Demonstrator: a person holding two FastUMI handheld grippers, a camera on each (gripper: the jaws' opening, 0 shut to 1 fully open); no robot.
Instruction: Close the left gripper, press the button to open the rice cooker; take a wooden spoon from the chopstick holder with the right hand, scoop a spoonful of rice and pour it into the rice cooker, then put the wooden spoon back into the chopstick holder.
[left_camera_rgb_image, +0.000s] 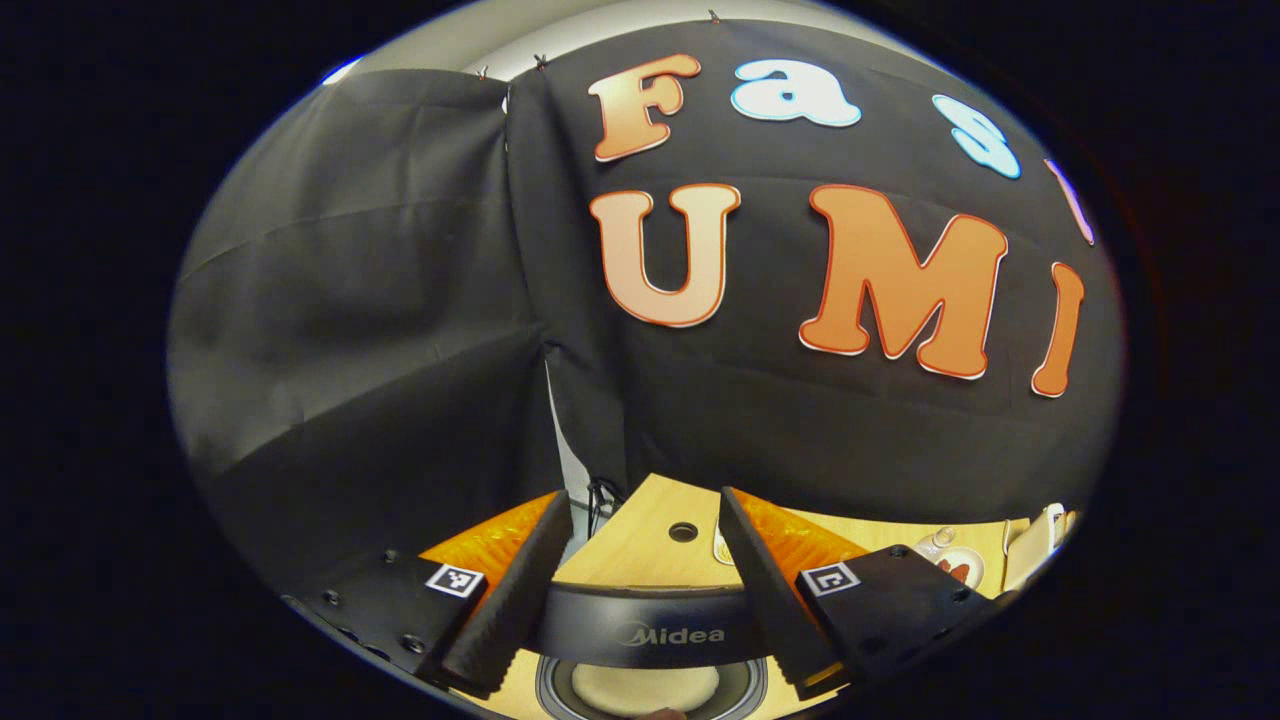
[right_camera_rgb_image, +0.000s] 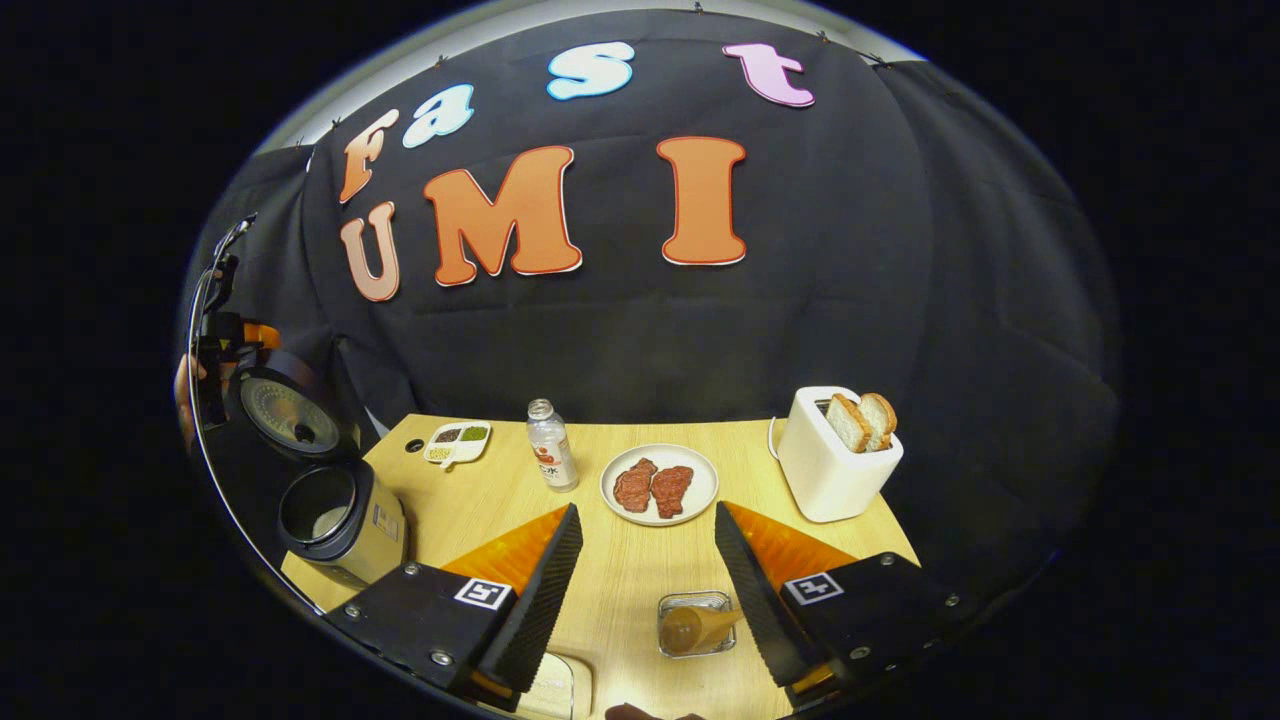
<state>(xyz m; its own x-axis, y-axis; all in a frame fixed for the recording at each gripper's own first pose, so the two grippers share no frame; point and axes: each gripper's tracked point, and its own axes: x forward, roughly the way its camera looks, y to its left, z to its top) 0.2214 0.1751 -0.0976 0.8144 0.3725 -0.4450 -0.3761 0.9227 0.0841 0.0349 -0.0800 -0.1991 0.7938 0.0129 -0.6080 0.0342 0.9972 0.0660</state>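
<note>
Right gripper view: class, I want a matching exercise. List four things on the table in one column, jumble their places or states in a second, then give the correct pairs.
Things
1. rice cooker
2. toaster
3. plate
4. bottle

Places or states
A. holds two reddish-brown pieces of meat
B. stands upright between the small sectioned dish and the plate
C. lid raised, at the table's left edge
D. two slices of bread stick out of the top

Pairs: 1-C, 2-D, 3-A, 4-B
</note>
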